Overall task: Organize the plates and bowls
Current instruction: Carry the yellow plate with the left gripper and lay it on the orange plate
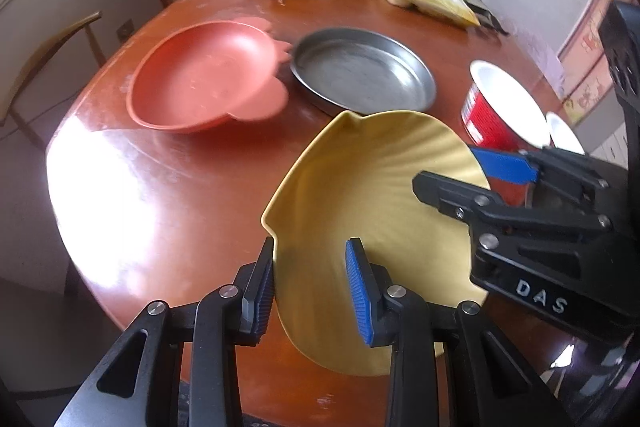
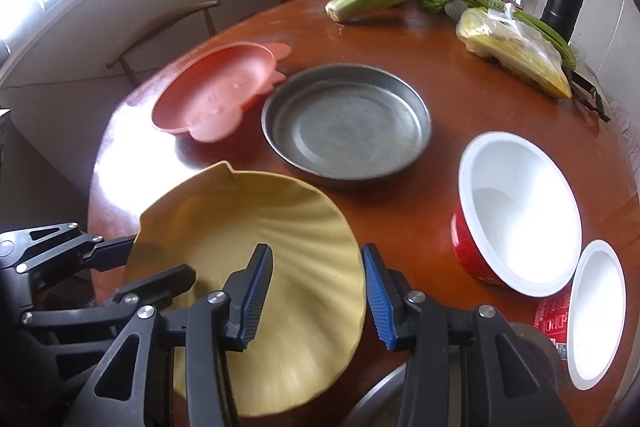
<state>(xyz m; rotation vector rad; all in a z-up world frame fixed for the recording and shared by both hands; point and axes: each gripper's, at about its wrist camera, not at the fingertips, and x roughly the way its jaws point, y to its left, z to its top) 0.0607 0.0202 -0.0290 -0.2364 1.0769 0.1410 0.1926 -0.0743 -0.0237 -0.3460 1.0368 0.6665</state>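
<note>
Hovering over the near edge of the round wooden table is a yellow plate with a ridged shell pattern, tilted, with both grippers around its rim. The left gripper has its jaws apart, one either side of the plate's left edge. The right gripper straddles the right edge the same way, jaws apart too (can't tell whether any pad actually touches). Further back on the table, a pink plate sits just beside a metal pan. To the right are a red bowl with a white inside and a smaller white cup next to it.
</note>
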